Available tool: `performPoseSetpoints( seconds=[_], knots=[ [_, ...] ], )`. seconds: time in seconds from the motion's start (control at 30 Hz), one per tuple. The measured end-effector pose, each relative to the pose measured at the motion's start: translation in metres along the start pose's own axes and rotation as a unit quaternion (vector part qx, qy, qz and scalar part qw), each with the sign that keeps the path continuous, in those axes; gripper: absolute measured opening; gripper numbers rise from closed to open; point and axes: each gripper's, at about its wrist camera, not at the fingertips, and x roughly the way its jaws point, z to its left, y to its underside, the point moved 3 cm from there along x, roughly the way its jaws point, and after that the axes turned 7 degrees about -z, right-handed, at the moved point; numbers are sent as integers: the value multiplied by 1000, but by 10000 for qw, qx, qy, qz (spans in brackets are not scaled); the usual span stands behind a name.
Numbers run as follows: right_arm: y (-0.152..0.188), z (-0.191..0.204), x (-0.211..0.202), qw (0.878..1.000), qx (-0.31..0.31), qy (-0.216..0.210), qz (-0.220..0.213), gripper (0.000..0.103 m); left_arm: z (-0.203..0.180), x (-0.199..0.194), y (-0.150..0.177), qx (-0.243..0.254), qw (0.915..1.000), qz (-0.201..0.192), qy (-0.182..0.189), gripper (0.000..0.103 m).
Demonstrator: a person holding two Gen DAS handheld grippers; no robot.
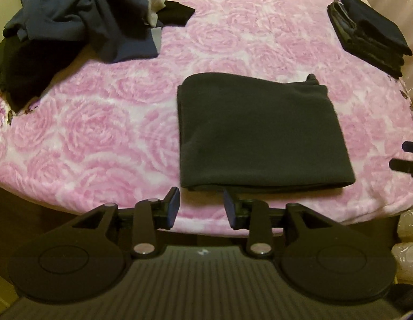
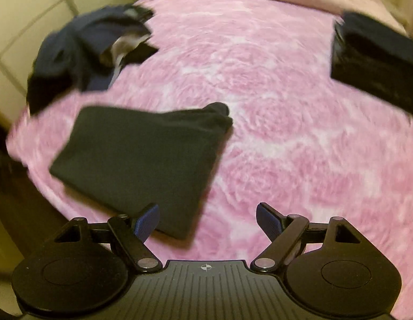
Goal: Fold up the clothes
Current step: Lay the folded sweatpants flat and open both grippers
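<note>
A folded black garment (image 1: 259, 133) lies flat on the pink rose-patterned blanket (image 1: 99, 133). My left gripper (image 1: 201, 205) is open and empty, just short of the garment's near edge. In the right wrist view the same folded garment (image 2: 137, 160) lies left of centre on the blanket (image 2: 300, 146). My right gripper (image 2: 207, 218) is open and empty, with its left finger over the garment's near corner. The right gripper's tips also show at the right edge of the left wrist view (image 1: 409, 160). The right wrist view is blurred by motion.
A heap of unfolded navy and black clothes (image 1: 73, 21) lies at the far left, also in the right wrist view (image 2: 86, 53). A stack of folded dark clothes (image 1: 369, 32) sits at the far right, also in the right wrist view (image 2: 377, 58). The bed's front edge is near both grippers.
</note>
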Motion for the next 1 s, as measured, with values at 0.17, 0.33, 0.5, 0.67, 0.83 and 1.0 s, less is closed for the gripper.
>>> performPoseSetpoints(
  seconds=[0.17,0.33,0.5,0.67,0.83,1.0],
  knots=[
    [-14,-15,-10,9974,710,-152,3,83,-9,-11,-4,-49,10000,-61,31,32],
    [-26,-25,-17,9920,1232,-261,-18,83,-15,-16,-5,4,10000,-66,25,32],
    [-28,-21,-15,9915,1275,-269,-60,83,-17,-19,-7,43,9999,-74,67,32],
    [-31,-14,-14,9920,1229,-280,-89,83,-16,-19,-7,72,9999,-97,120,32],
    [-32,-11,-15,9921,1221,-258,-96,83,-15,-19,-8,103,9998,-108,148,32],
    [-31,-10,-15,9924,1203,-231,-89,83,-13,-20,-7,136,9997,-98,169,32]
  ],
)
